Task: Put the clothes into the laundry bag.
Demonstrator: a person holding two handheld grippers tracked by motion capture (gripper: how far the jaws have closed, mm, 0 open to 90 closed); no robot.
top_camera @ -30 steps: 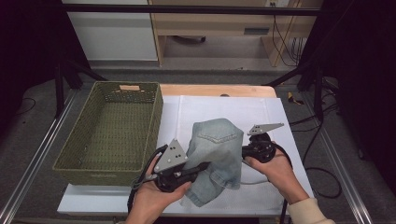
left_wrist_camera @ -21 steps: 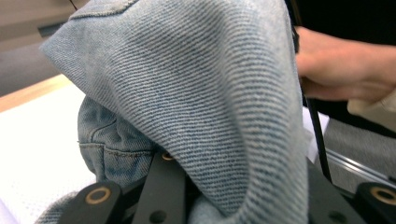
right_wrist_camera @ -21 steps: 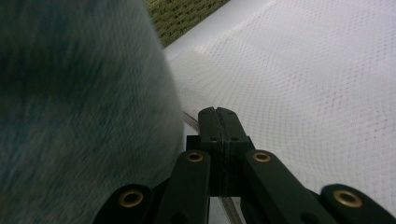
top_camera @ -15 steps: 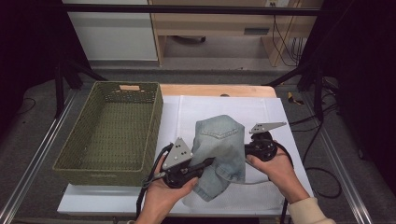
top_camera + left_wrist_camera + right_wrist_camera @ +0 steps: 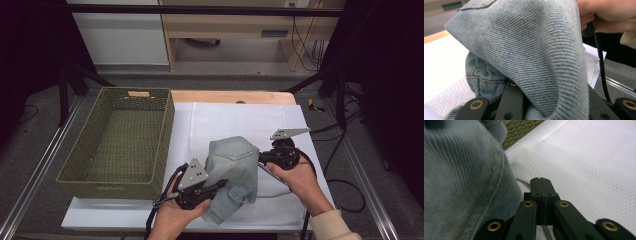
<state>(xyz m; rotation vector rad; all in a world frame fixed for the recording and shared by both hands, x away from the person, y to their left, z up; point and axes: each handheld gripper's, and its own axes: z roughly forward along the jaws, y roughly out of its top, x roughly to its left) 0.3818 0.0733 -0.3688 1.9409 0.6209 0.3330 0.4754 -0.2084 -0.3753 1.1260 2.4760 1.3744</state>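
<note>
Right gripper (image 5: 264, 161): jaws pressed together, pads meeting in the right gripper view. A thin pale strip, perhaps a drawstring or a fabric edge, seems pinched in them; too blurred to be sure. It sits against the right side of the jeans (image 5: 235, 175), at the level of the back pocket.

Left gripper (image 5: 220, 185): jaws partly apart and buried in denim in the left gripper view, cloth draped over and between them. Reads as a clamp on a thick fold of the jeans at their lower left, though the pads themselves are hidden.

The jeans are light blue and bunched into a hump, pocket side up, between the two grippers. One end droops toward the near edge of the table. Likely held on both sides so the cloth stays gathered and can be folded or lifted as one bundle.

White mat (image 5: 240, 120) lies under the jeans and reaches well beyond them toward the far side.

Green woven basket (image 5: 165, 135) stands left of the jeans, beside the mat's edge, near but apart from the denim. Nothing lies in it. Probably the place the folded jeans will go.
</note>
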